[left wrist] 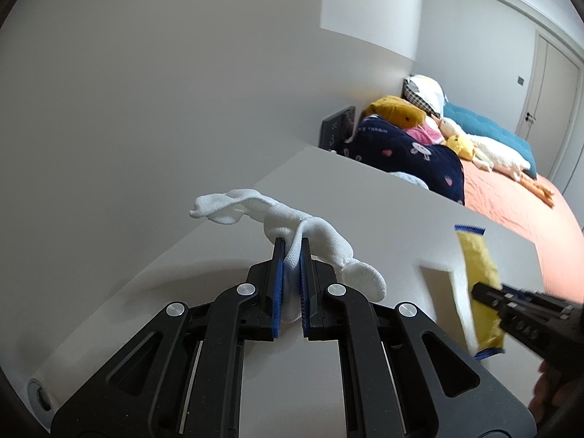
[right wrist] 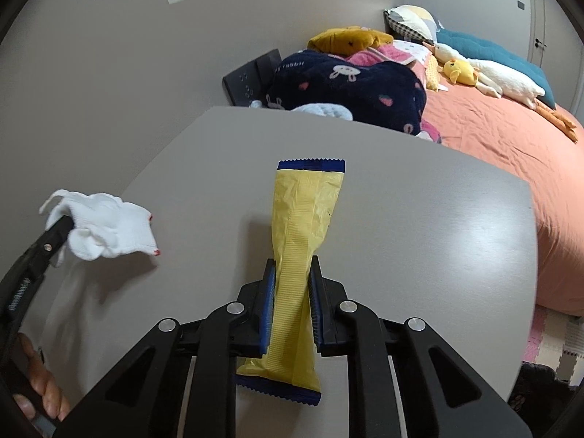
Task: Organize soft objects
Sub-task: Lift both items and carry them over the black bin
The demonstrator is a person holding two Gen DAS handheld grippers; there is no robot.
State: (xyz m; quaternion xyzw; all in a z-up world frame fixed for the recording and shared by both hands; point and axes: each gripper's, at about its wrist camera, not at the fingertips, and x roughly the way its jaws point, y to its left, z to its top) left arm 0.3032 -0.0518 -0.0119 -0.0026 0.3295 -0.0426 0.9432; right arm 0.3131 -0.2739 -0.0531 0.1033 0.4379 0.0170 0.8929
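Observation:
My left gripper (left wrist: 292, 246) is shut on a white knitted glove (left wrist: 292, 226), held up above the grey table (left wrist: 383, 211); its limp fingers trail away to the left and right. In the right wrist view the same glove (right wrist: 106, 228) hangs at the left from the left gripper's fingers (right wrist: 54, 235), with red dots on its tips. My right gripper (right wrist: 291, 268) is shut on a yellow packet with blue serrated ends (right wrist: 304, 226), gripped near its lower half and sticking up over the table (right wrist: 419, 219). In the left wrist view the packet (left wrist: 478, 277) shows blurred at the right, in the right gripper's fingers (left wrist: 485, 294).
Behind the table lies a bed with an orange sheet (right wrist: 503, 124), a dark blue rabbit-print blanket (right wrist: 350, 84), a mustard cushion (right wrist: 346, 40), a teal cushion (right wrist: 485, 51), a white goose plush (right wrist: 500, 76) and a yellow duck plush (right wrist: 460, 71). A dark panel (right wrist: 248, 80) leans against the wall. A person's hand (right wrist: 40, 387) grips the left handle.

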